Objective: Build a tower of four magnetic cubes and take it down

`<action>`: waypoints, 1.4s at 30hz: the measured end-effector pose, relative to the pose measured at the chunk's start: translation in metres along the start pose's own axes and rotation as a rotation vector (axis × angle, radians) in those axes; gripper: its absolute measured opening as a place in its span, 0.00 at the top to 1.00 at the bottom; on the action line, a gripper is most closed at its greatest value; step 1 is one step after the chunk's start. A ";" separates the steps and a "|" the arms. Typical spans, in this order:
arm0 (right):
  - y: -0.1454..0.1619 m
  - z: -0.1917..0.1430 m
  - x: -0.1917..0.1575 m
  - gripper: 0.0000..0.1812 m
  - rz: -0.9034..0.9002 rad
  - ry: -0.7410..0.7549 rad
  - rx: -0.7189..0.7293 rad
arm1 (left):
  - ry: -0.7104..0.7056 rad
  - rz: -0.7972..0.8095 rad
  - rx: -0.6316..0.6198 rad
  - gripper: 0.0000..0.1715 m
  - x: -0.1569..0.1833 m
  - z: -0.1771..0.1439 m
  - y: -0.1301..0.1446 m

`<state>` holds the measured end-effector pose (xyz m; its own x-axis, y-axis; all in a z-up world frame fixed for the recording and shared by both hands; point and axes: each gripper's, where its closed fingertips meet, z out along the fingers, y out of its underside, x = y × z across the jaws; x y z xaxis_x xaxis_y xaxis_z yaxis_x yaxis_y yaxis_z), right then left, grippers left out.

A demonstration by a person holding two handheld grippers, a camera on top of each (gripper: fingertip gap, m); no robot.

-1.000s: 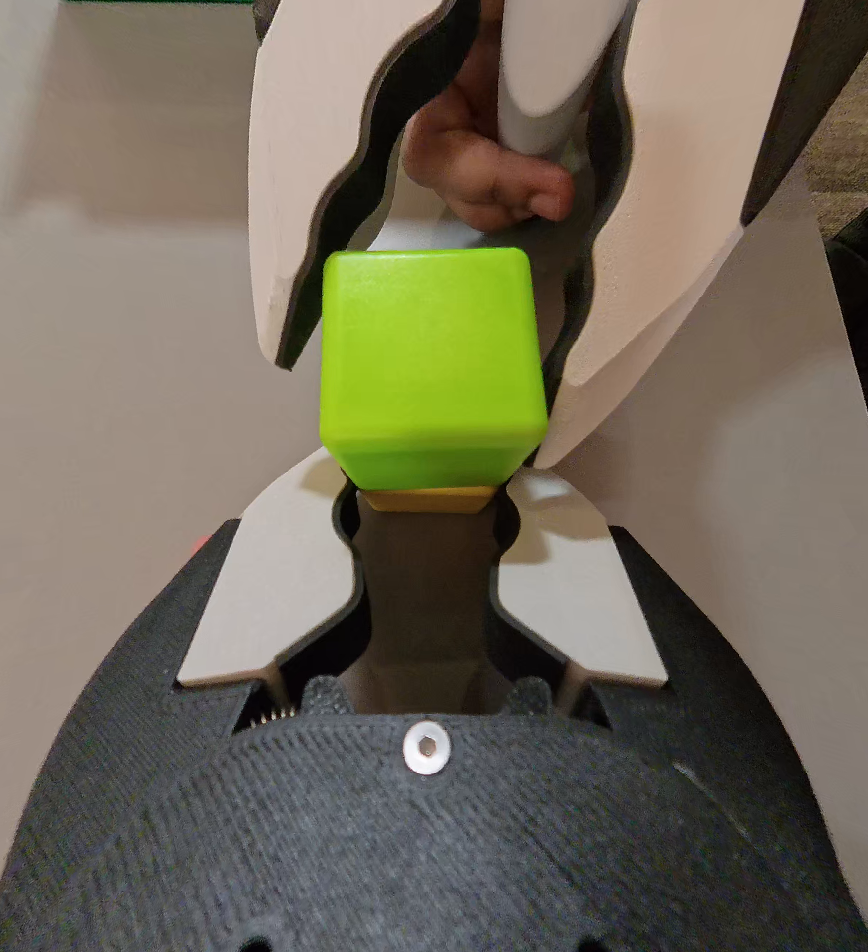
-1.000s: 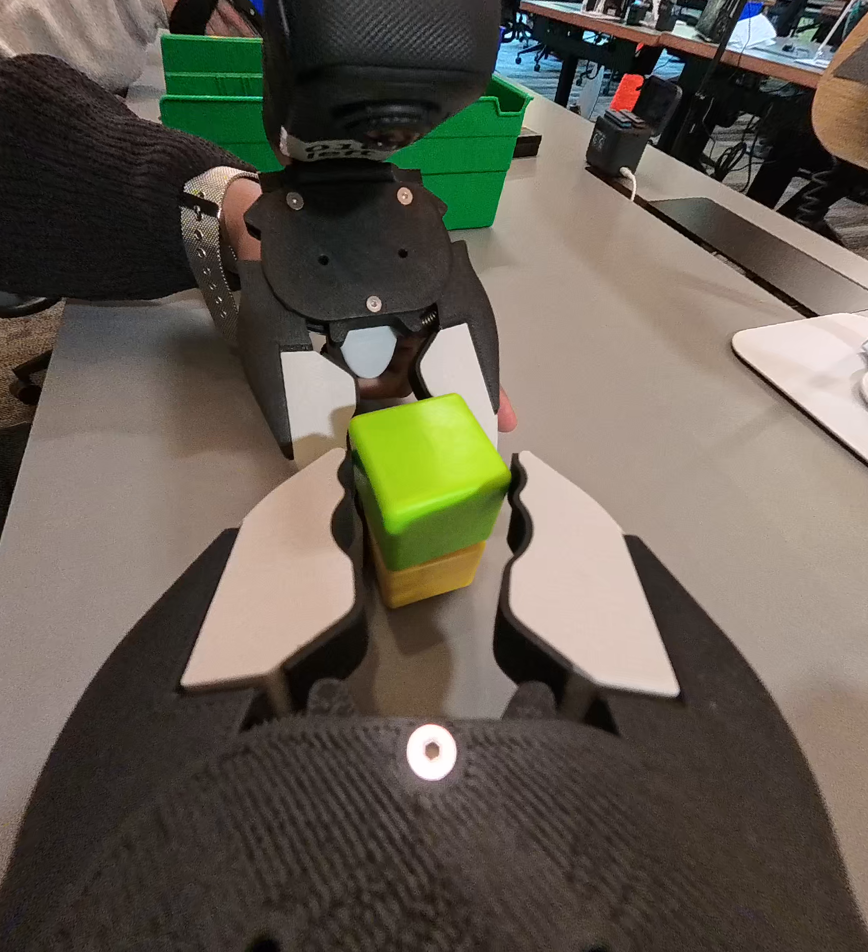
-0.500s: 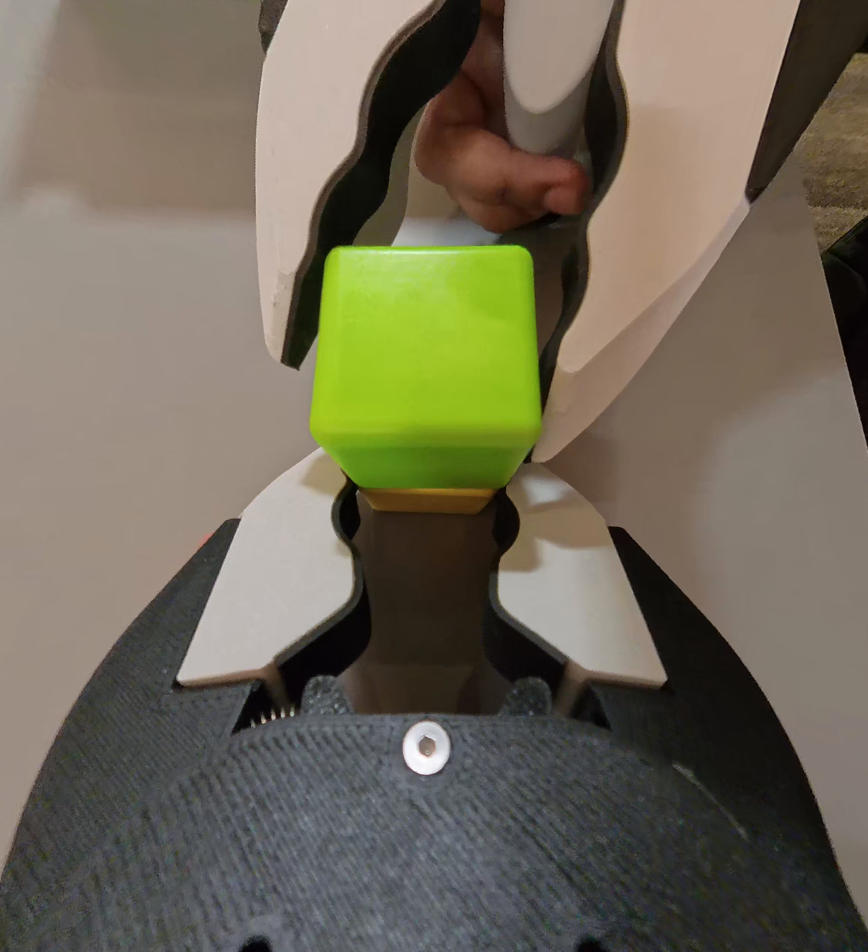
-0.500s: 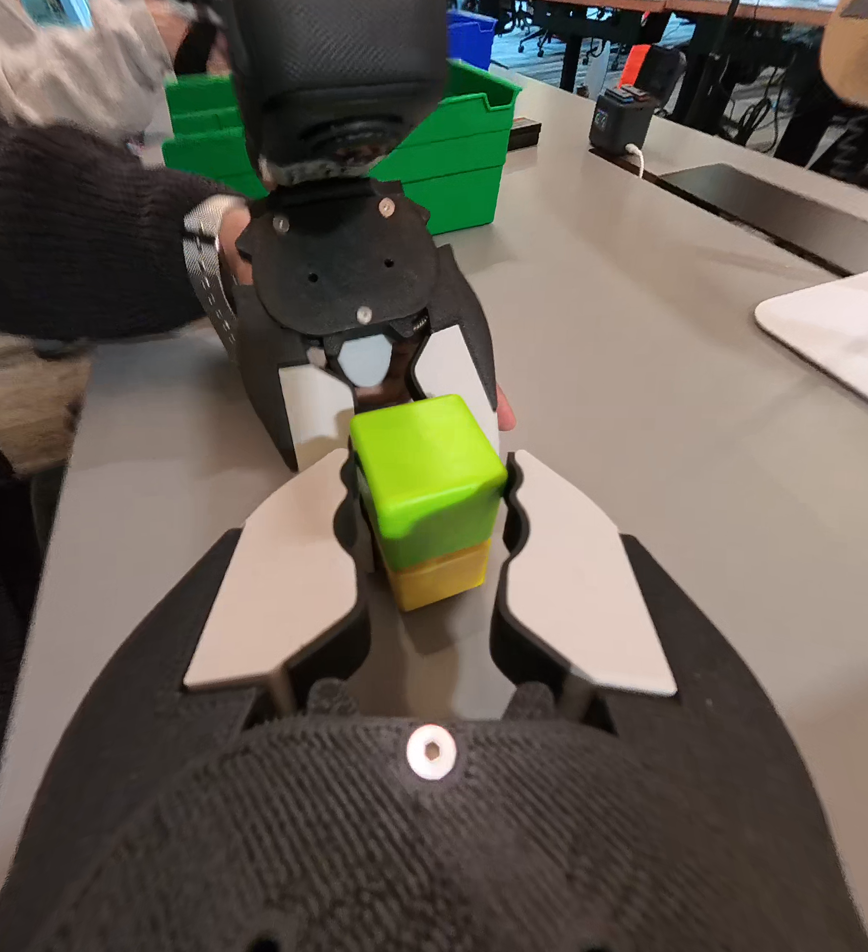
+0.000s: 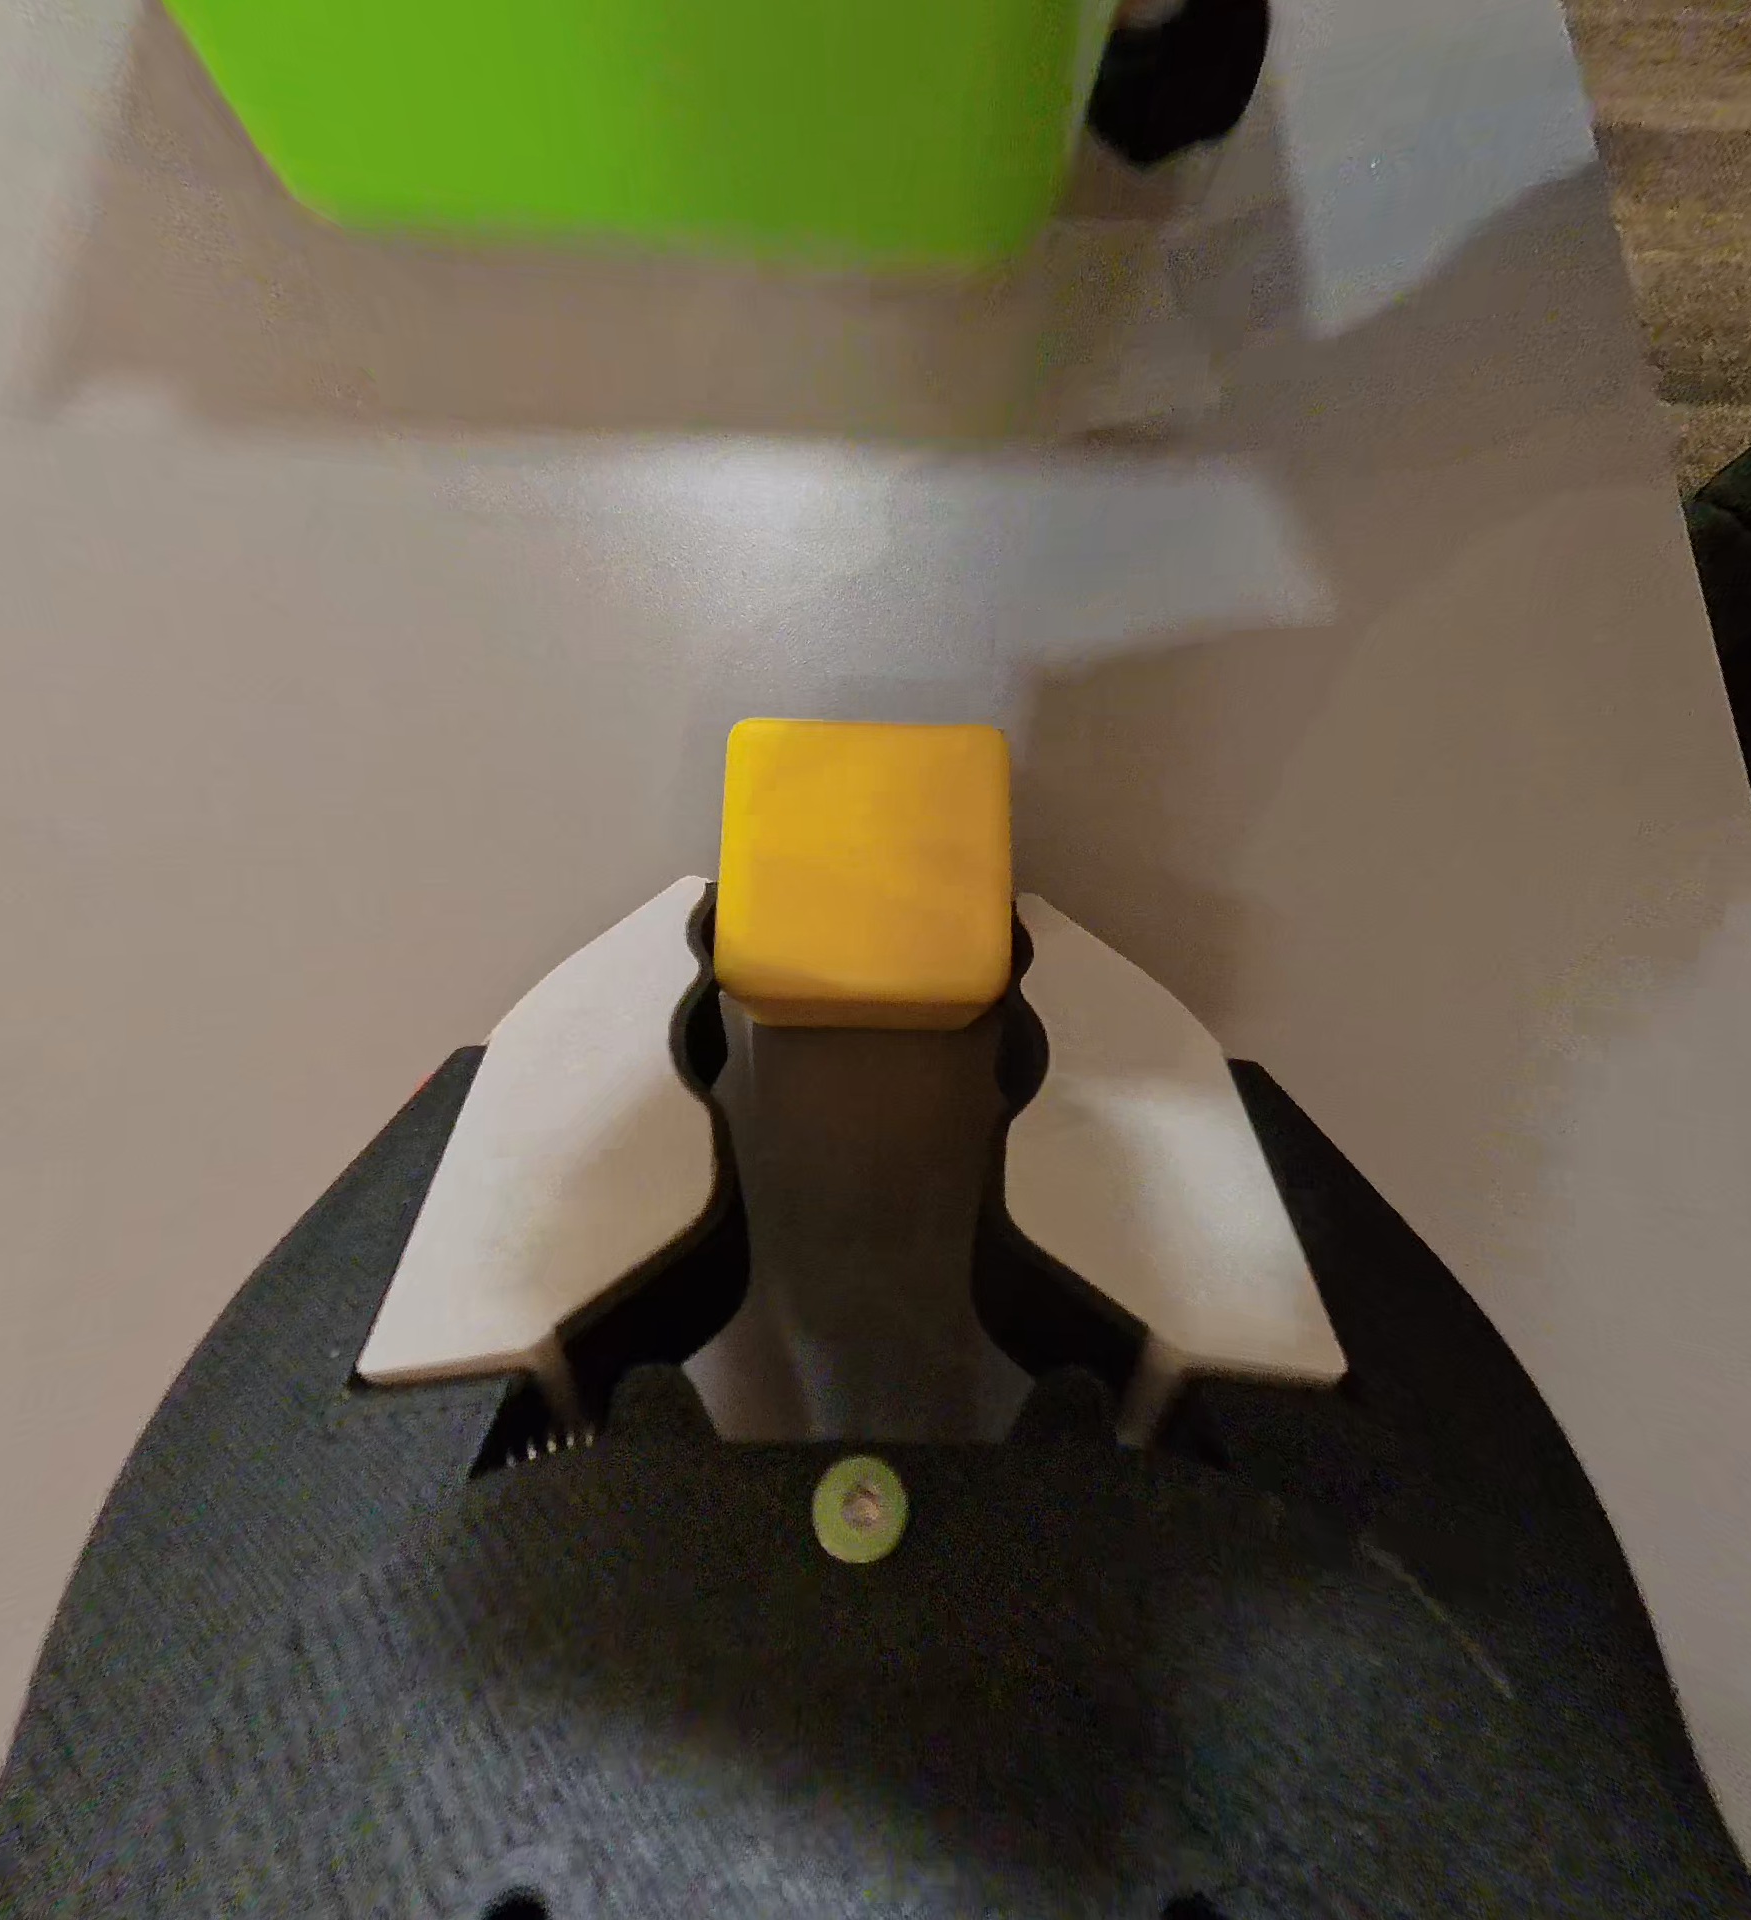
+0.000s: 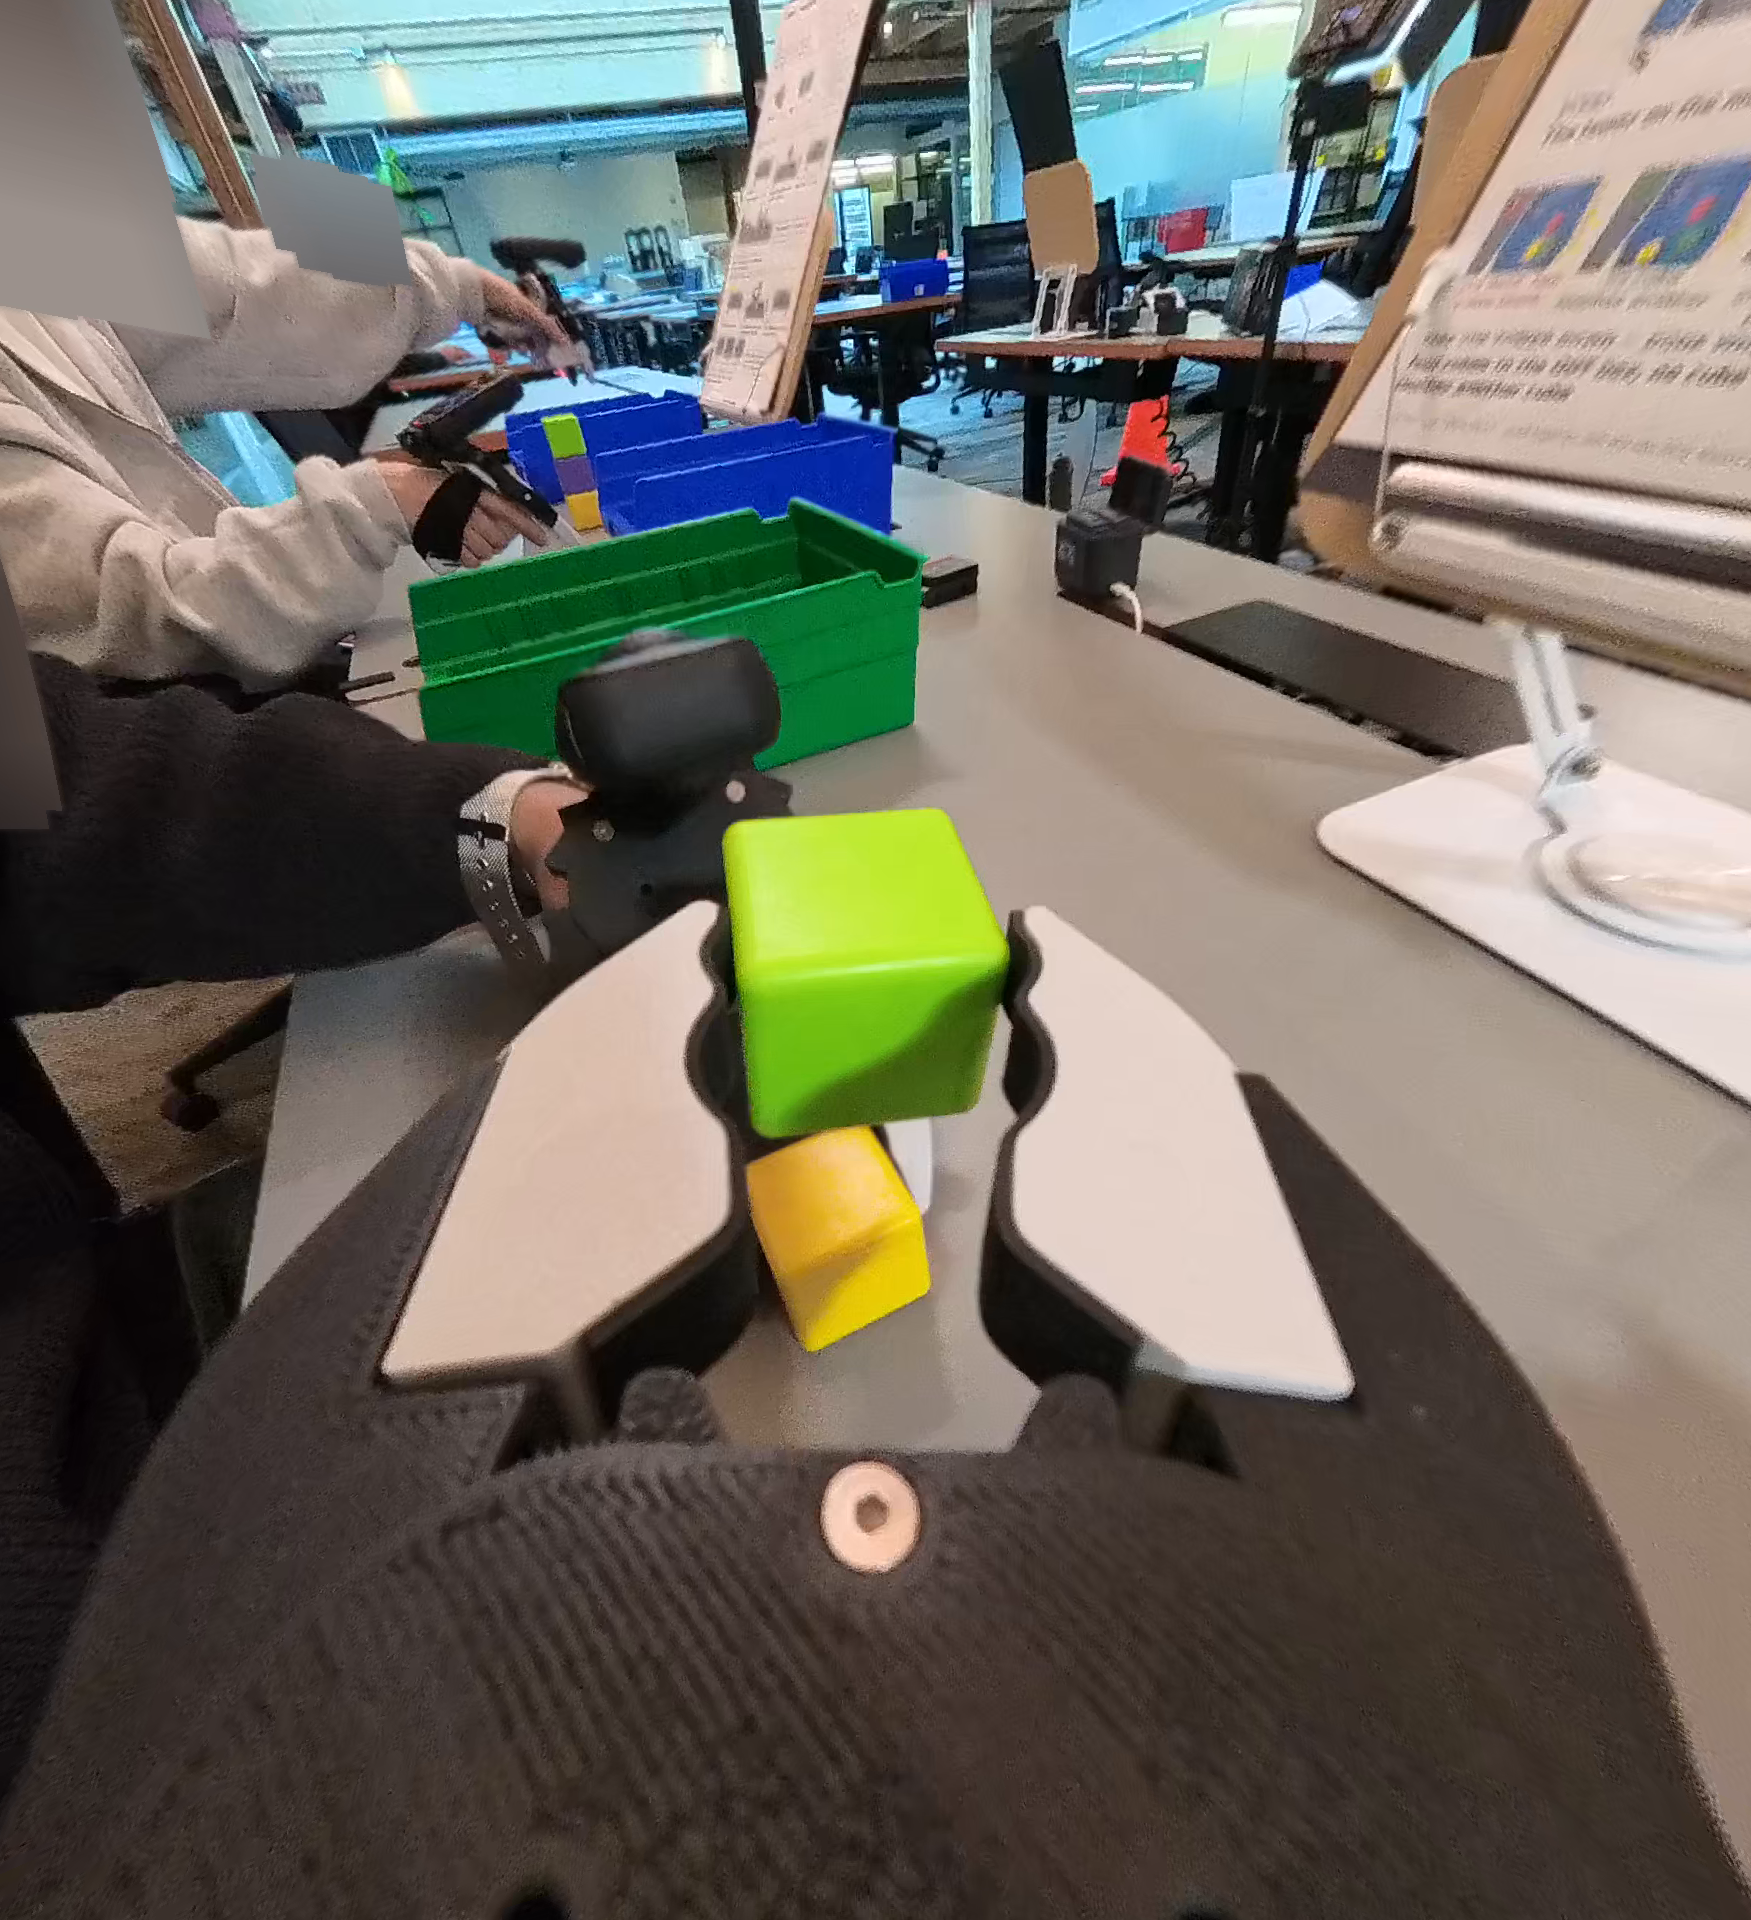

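My left gripper (image 5: 863, 920) is shut on a yellow cube (image 5: 863, 873) that rests on the grey table (image 5: 227, 727). My right gripper (image 6: 866, 940) is shut on a lime-green cube (image 6: 855, 966) and holds it in the air just above the yellow cube (image 6: 840, 1236). In the left wrist view the green cube (image 5: 642, 125) is a blurred block at the top edge, with part of the right gripper's white finger (image 5: 1422, 156) beside it. In the right wrist view the left gripper's black body (image 6: 658, 821) and the hand holding it sit behind the green cube.
A green bin (image 6: 663, 623) stands behind the cubes, with blue bins (image 6: 746, 468) farther back. A white stand base (image 6: 1577, 914) and a tilted board with a printed sheet (image 6: 1629, 312) are at the right. Another person (image 6: 175, 520) works with grippers at the far left. The gap from one gripper's tips to the other's is roughly 15 cm.
My right gripper has closed on the green cube and lifted it off the yellow cube, tilting up. My left gripper still holds the yellow cube on the table.
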<state>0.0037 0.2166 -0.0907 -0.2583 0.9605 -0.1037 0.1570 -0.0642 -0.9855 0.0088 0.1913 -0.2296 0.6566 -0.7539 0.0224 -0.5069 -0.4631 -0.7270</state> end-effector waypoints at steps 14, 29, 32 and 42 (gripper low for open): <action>-0.035 -0.150 0.085 0.72 -0.340 0.408 -0.261 | -0.002 0.001 -0.006 0.70 0.000 0.001 0.001; 0.119 -0.209 0.150 0.72 -0.108 0.492 -0.809 | -0.013 0.007 -0.033 0.70 0.000 0.003 0.004; 0.128 -0.207 0.149 0.72 -0.111 0.483 -0.838 | -0.011 0.006 -0.034 0.70 0.000 0.003 0.004; 0.130 -0.208 0.151 0.72 -0.121 0.507 -0.856 | -0.007 0.003 -0.034 0.70 0.000 0.003 0.004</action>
<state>0.1834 0.4092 -0.2067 0.0873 0.9625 0.2569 0.8410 0.0671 -0.5369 0.0088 0.1912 -0.2348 0.6588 -0.7521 0.0148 -0.5280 -0.4763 -0.7031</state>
